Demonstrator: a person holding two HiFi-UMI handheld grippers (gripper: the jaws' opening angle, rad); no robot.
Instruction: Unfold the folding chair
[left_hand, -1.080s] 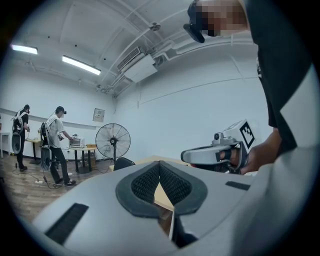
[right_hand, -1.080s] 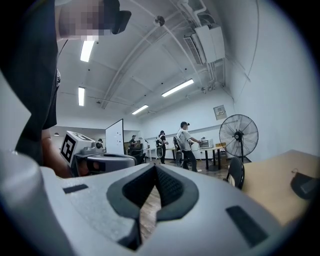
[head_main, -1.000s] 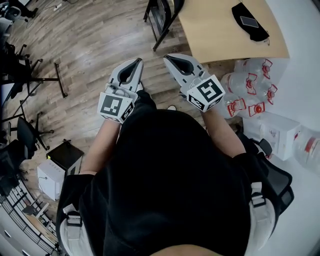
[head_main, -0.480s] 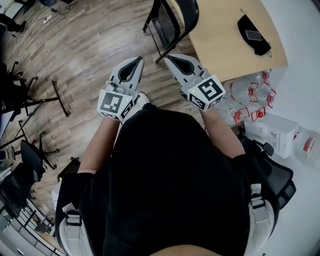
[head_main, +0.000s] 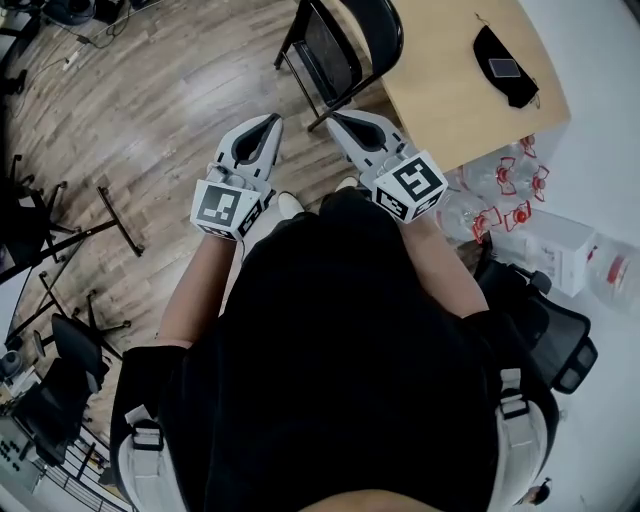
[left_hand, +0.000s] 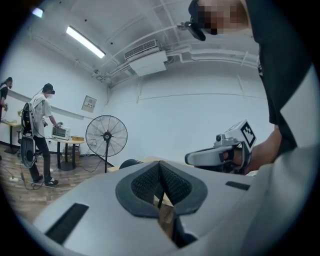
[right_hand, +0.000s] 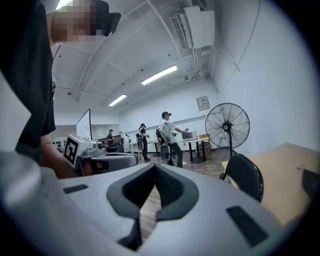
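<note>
Chair (head_main: 345, 45) stood at the far edge of the head view, black, on the wood floor (head_main: 170, 100), right at the left edge of the tan surface (head_main: 450, 95). Touching it or just beside it, hard to tell. Folded or not, I couldn't say from up there.

Left claw (head_main: 270, 122) was pinched fully closed, nothing between its pads, held out level in front of the person (head_main: 340, 380). Right claw (head_main: 336, 117) sat just beside it, to the right, jaws also pressed together and empty. Both tips pointed toward the chair, near it but apart from it.

In the right gripper view the chair's rounded black back showed to the right of the claw, against the surface's edge.

On the surface, far right, lay a black pouch (head_main: 505, 55) with a phone (head_main: 503, 67) on top. Clear bottles (head_main: 500, 190) with red caps crowded the floor to the right of the right claw. A fan (left_hand: 106, 136) stood far off, with other people (right_hand: 167, 135) beyond.
</note>
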